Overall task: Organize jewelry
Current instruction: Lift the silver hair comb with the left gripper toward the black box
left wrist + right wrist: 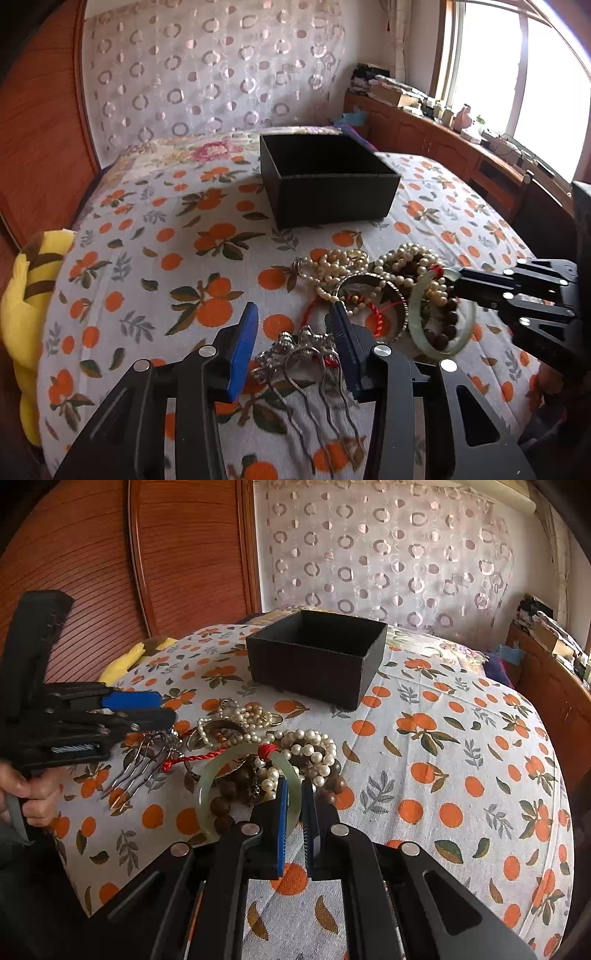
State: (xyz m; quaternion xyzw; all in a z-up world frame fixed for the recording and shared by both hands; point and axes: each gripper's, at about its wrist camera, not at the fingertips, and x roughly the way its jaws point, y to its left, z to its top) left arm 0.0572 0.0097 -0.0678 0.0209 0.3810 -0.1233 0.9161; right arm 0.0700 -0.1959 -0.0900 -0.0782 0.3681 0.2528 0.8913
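Right wrist | right gripper (294,788) fingers narrowed on jade bangle (207,786) | left gripper (293,319) fingers wide above hair comb (306,354)

Floor of the open black rectangular box (325,181) is sitting out of sight behind its near wall in both views. Pale green jade bangle (247,786) is partly hiding under the right gripper (293,801) fingers; whether the pads are actually touching it can't be told. Brown wooden bead strand (225,805) is disappearing under the white pearl necklaces (310,749). Silver hair comb (314,373) tines are running behind the left gripper (295,325) finger. Window-ledge clutter is blurring out.
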